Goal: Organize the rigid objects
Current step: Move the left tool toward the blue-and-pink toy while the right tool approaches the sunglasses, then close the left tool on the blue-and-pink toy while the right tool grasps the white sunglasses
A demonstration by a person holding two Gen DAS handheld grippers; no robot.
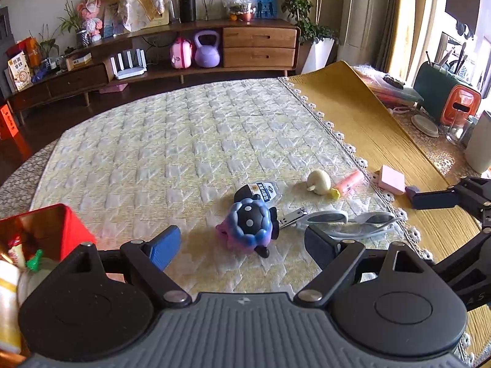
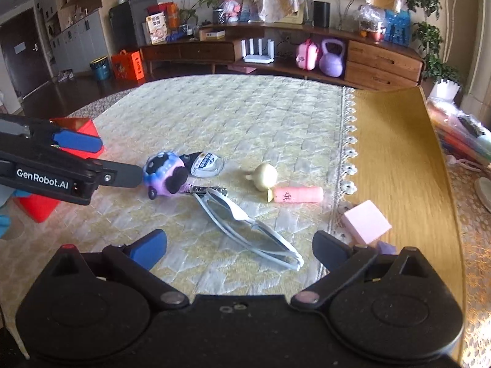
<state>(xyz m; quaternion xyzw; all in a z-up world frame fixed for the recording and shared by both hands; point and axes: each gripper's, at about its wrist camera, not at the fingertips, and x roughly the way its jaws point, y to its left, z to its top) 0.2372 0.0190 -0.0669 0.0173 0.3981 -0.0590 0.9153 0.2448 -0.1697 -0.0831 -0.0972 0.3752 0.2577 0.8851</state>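
Several small objects lie on the quilted cloth [image 1: 184, 141]. A blue-purple ball toy [image 1: 250, 225] with black spots sits just ahead of my left gripper [image 1: 242, 248], which is open and holds nothing. Beside the toy lie a nail clipper [image 1: 293, 216], a clear labelled packet [image 1: 267, 191] and white-framed sunglasses [image 1: 349, 219]. My right gripper [image 2: 239, 250] is open over the sunglasses [image 2: 245, 227], its pads apart from them. Further right are a cream bulb-shaped toy [image 2: 265, 176], a pink tube [image 2: 297, 195] and a pink block [image 2: 365, 220]. The left gripper [image 2: 121, 159] reaches in beside the toy [image 2: 165, 174].
A red box [image 1: 46, 230] holding several items stands at the near left. A yellow mat [image 1: 368, 122] covers the table's right side, with a green and orange holder [image 1: 445, 98], a glass and a white cylinder [image 1: 478, 144] beyond it. A small purple piece [image 2: 385, 247] lies by the pink block.
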